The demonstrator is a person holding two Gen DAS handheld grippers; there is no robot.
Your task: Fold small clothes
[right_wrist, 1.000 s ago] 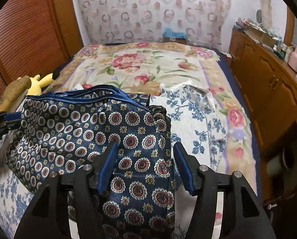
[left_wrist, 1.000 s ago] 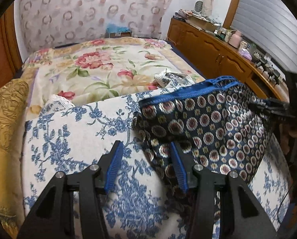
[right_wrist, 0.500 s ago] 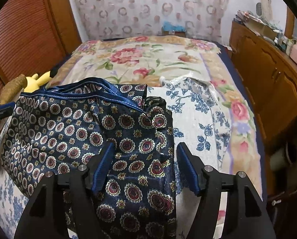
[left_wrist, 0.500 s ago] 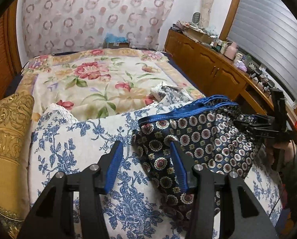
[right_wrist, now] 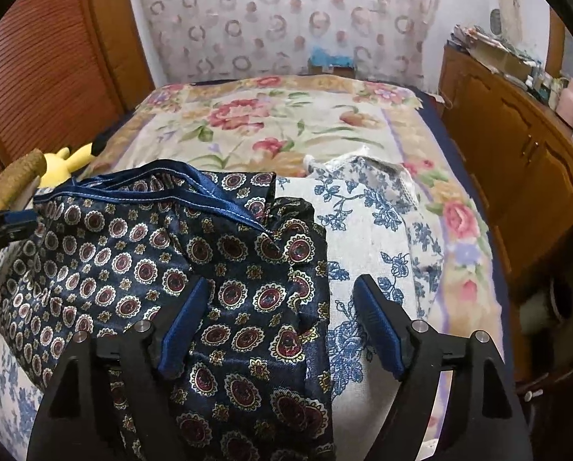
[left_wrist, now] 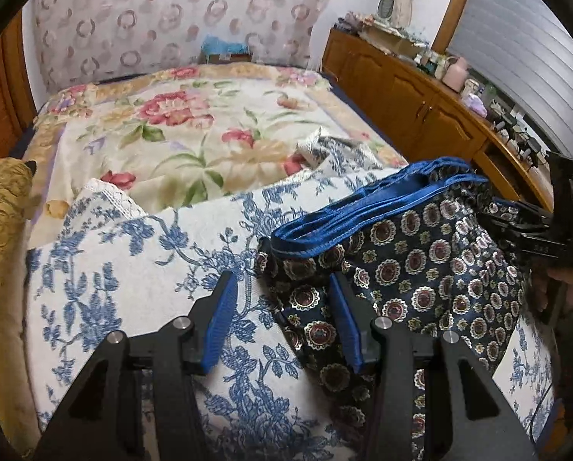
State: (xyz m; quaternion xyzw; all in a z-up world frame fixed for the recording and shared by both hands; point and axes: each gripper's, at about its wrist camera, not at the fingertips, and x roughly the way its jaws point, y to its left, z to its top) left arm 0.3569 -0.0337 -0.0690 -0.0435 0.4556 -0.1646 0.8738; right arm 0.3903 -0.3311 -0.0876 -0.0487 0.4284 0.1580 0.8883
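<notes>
Dark navy satin shorts (left_wrist: 413,265) with red medallions and a blue waistband lie on a white cloth with blue flowers (left_wrist: 133,253). My left gripper (left_wrist: 282,299) is open, just above the shorts' left edge, its right pad over the fabric. In the right wrist view the shorts (right_wrist: 140,269) lie folded and rumpled, their leg running toward the camera. My right gripper (right_wrist: 282,311) is open wide over that leg, holding nothing. The right gripper also shows in the left wrist view (left_wrist: 536,223) at the shorts' far side.
The cloth covers a cushion at the foot of a bed with a floral bedspread (right_wrist: 286,123). A wooden cabinet (left_wrist: 409,96) with clutter runs along the right. A gold cushion (left_wrist: 2,207) and a yellow plush toy (right_wrist: 63,161) sit left.
Both grippers have drawn back and up from the shorts. The right gripper's jaws have opened wider. The shorts lie a little more crumpled.
</notes>
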